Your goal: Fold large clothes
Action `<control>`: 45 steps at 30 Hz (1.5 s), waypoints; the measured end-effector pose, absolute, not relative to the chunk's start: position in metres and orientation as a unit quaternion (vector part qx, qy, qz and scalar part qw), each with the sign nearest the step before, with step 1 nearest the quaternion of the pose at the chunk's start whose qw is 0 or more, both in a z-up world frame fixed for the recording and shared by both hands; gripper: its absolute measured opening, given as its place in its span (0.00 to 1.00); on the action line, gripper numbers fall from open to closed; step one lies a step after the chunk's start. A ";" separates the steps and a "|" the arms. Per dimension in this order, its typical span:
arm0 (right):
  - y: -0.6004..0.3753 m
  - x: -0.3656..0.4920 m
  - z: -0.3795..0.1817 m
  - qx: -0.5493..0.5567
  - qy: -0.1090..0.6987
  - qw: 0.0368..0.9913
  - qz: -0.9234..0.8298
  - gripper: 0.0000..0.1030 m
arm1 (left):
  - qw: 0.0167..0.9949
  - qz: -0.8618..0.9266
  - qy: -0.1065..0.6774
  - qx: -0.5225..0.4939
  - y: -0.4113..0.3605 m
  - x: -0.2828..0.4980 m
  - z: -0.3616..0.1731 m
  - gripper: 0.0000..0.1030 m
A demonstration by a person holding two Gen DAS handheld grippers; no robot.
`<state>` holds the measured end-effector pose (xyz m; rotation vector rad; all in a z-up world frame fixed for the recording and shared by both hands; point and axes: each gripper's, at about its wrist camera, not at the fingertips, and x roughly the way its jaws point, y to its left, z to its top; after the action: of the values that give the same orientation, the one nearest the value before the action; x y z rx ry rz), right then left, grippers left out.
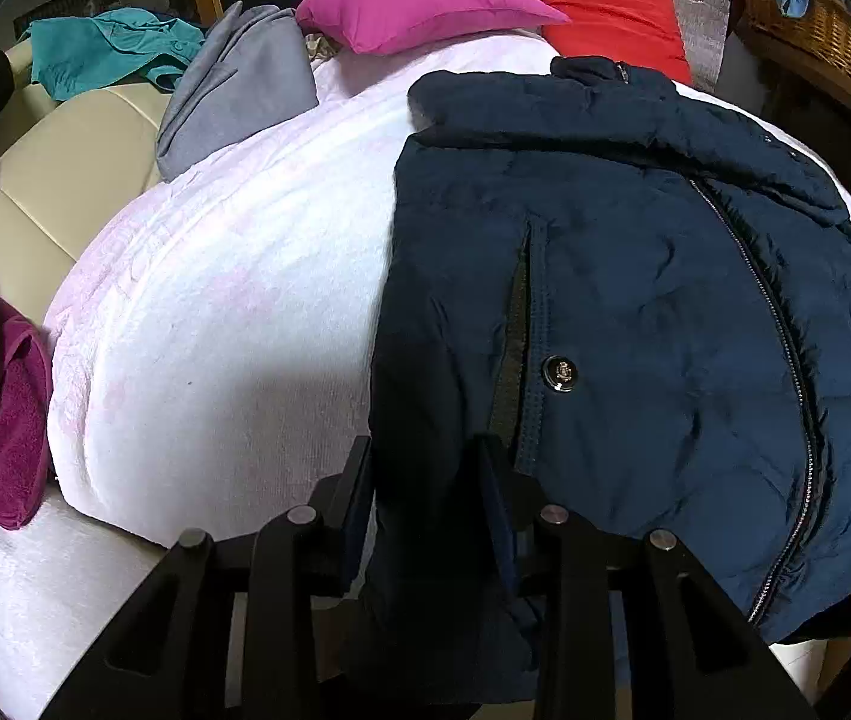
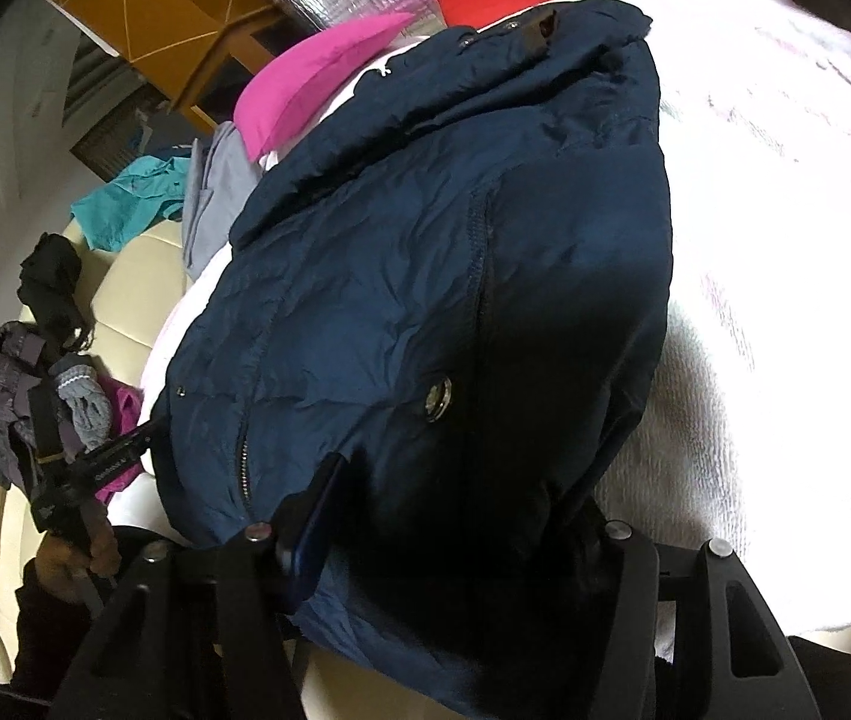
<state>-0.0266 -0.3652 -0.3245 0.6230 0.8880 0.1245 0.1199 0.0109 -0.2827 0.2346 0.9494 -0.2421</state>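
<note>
Left wrist view: navy jacket [image 1: 635,300] hem is clamped by left gripper [image 1: 425,468] and right gripper [image 2: 455,492]; bare white blanket [image 1: 215,300] is seen leftward

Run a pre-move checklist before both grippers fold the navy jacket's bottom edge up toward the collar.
1. Left gripper on the hem: ok, navy jacket fabric sits between its fingers.
2. Right gripper on the hem: cannot tell, the fabric hides one finger.
3. Jacket lying flat on the white blanket: ok, though wrinkled.
4. Zipper closed: ok along the visible stretch.
5. Landing area near the collar: ok, the pink pillow and red pillow lie beyond it.
</note>
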 end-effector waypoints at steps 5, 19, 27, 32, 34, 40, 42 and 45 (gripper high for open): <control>-0.366 -0.027 -0.322 0.303 0.419 0.854 0.058 0.59 | 0.866 -0.107 0.477 0.106 0.014 0.126 -0.286 0.50; -0.430 -0.014 -0.254 0.292 0.329 0.897 -0.042 0.79 | 0.887 -0.090 0.450 -0.056 0.032 0.207 -0.223 0.78; -0.478 0.062 -0.245 0.352 0.278 0.892 -0.052 0.90 | 0.862 -0.084 0.461 -0.194 -0.015 0.297 -0.226 0.78; -0.514 0.118 -0.256 0.389 0.281 0.876 -0.049 0.90 | 0.852 -0.091 0.473 -0.207 -0.048 0.333 -0.245 0.78; -0.518 0.140 -0.260 0.384 0.297 0.873 -0.046 0.90 | 0.853 -0.098 0.478 -0.185 -0.061 0.342 -0.258 0.78; -0.524 0.176 -0.283 0.376 0.344 0.857 -0.077 0.78 | 0.847 -0.088 0.509 -0.129 -0.083 0.361 -0.272 0.78; -0.525 0.177 -0.287 0.367 0.353 0.856 -0.089 0.58 | 0.845 -0.088 0.512 -0.129 -0.083 0.363 -0.273 0.73; -0.522 0.178 -0.286 0.356 0.354 0.858 -0.108 0.35 | 0.853 -0.080 0.504 -0.109 -0.084 0.363 -0.271 0.61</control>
<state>0.1781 -0.5224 -0.2863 0.7481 0.7437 -0.2274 0.3630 -0.0837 -0.2710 -0.2290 1.0615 -0.1675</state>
